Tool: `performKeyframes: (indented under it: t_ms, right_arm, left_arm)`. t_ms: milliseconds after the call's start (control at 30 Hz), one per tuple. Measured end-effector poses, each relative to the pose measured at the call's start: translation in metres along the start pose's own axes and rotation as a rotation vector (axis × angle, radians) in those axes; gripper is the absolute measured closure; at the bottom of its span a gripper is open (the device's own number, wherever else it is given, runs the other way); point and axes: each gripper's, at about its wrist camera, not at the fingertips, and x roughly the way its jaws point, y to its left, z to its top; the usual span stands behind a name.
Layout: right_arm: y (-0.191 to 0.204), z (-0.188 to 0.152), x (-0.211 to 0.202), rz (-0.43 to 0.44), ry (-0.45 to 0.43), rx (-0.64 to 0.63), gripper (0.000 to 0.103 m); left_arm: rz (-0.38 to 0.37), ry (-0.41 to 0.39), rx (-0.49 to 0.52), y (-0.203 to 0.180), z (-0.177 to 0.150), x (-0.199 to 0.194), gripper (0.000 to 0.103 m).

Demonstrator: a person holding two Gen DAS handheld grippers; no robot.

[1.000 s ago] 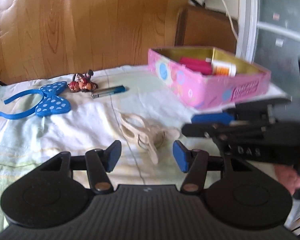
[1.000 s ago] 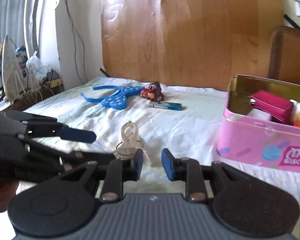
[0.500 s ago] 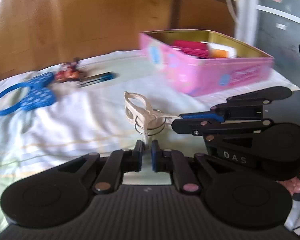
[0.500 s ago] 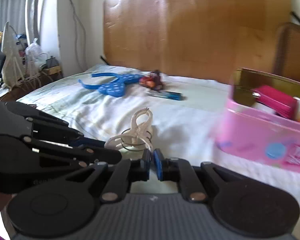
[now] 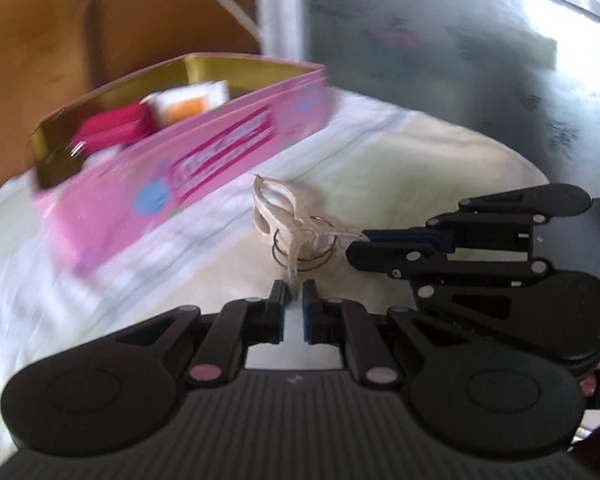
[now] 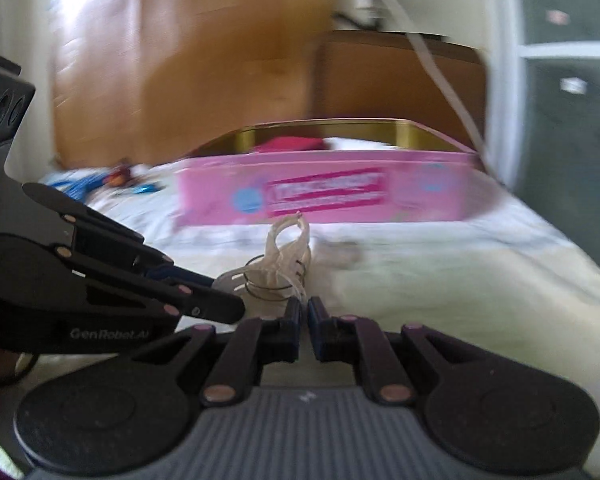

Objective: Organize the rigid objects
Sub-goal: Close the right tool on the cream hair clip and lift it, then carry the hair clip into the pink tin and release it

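Observation:
A cream plastic hair claw clip (image 5: pixel 286 216) with a wire spring is held between both grippers above the white bedsheet. My left gripper (image 5: pixel 294 294) is shut on one handle of the clip. My right gripper (image 6: pixel 304 308) is shut on the other handle; the clip also shows in the right wrist view (image 6: pixel 284 256). The right gripper appears side-on in the left wrist view (image 5: pixel 360 242). The left gripper appears side-on in the right wrist view (image 6: pixel 224 302). The open pink biscuit tin (image 5: pixel 172 184) lies just beyond the clip; it also shows in the right wrist view (image 6: pixel 332 194).
The tin holds a magenta item (image 5: pixel 112 130) and an orange-and-white box (image 5: pixel 188 104). A blue headband (image 6: pixel 80 182), a small figurine (image 6: pixel 120 174) and a blue lighter (image 6: pixel 144 189) lie far left on the bed (image 6: pixel 440 276). A wooden headboard (image 6: pixel 180 60) stands behind.
Both grippers, shut on the clip, have lifted and swung it right toward the pink tin. The tin now looms closer in both views, and the frames are motion-blurred.

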Motion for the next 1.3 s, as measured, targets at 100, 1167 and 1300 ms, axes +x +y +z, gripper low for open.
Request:
performKeyframes:
  t_ms: [100, 1167, 1300]
  right_arm:
    - [-0.017, 0.011, -0.009, -0.048, -0.083, 0.013, 0.096]
    - [-0.035, 0.081, 0.078, 0.052, -0.288, 0.106, 0.071]
    - [-0.012, 0.078, 0.071, 0.103, -0.273, 0.104, 0.071]
  left_arm:
    - [0.010, -0.062, 0.053, -0.012, 0.023, 0.000, 0.093]
    - [0.396, -0.095, -0.350, 0.099, 0.057, 0.005, 0.073]
    - [0.400, -0.133, -0.367, 0.108, 0.043, -0.016, 0.068]
